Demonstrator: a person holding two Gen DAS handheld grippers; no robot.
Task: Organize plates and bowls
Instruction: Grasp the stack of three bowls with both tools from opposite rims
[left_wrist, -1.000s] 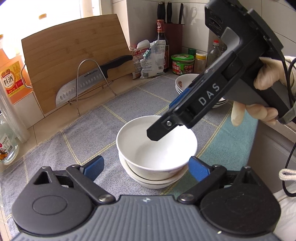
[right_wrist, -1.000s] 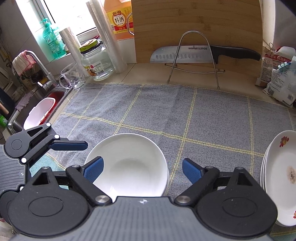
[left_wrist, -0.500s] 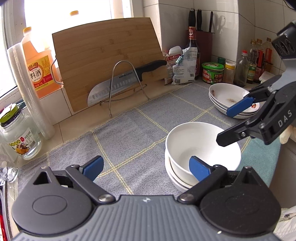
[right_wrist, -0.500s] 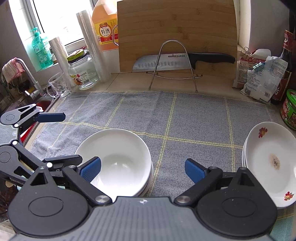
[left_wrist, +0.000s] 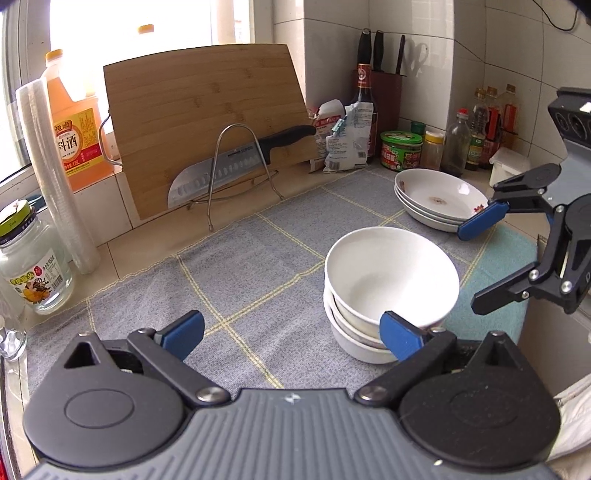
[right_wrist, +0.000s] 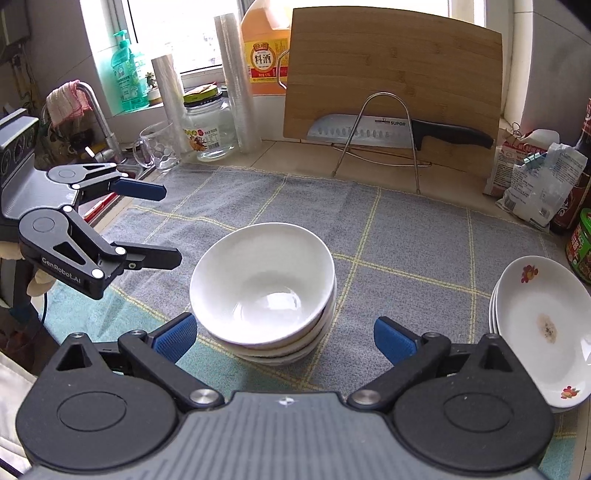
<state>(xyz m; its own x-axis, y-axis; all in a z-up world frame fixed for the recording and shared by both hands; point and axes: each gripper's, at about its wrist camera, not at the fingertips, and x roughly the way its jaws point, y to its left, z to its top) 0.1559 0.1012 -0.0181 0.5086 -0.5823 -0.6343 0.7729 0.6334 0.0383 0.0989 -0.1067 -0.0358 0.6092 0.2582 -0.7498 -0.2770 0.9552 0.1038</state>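
a stack of white bowls (right_wrist: 263, 291) sits near the middle of the grey checked cloth (right_wrist: 406, 236), toward its near edge, the top bowl tilted a little in the ones below. to the right, well apart, a stack of white plates (right_wrist: 541, 325) with small flower prints rests on the same cloth, the top one marked by a brownish spot. the right gripper (right_wrist: 284, 338) hangs just on the near side of the bowls, its jaws opening wide and holding nothing; its blue pads stand clear of the stack on either side. the left gripper (left_wrist: 291, 332) is off to the left of the bowls, jaws also opening, empty. at the far edge a bamboo cutting board (right_wrist: 391, 81) leans upright with a knife (right_wrist: 399, 131) on a wire rack (right_wrist: 380, 136) before it. a glass jar (right_wrist: 208, 123) and an orange bottle (right_wrist: 264, 48) stand far left, by the window.
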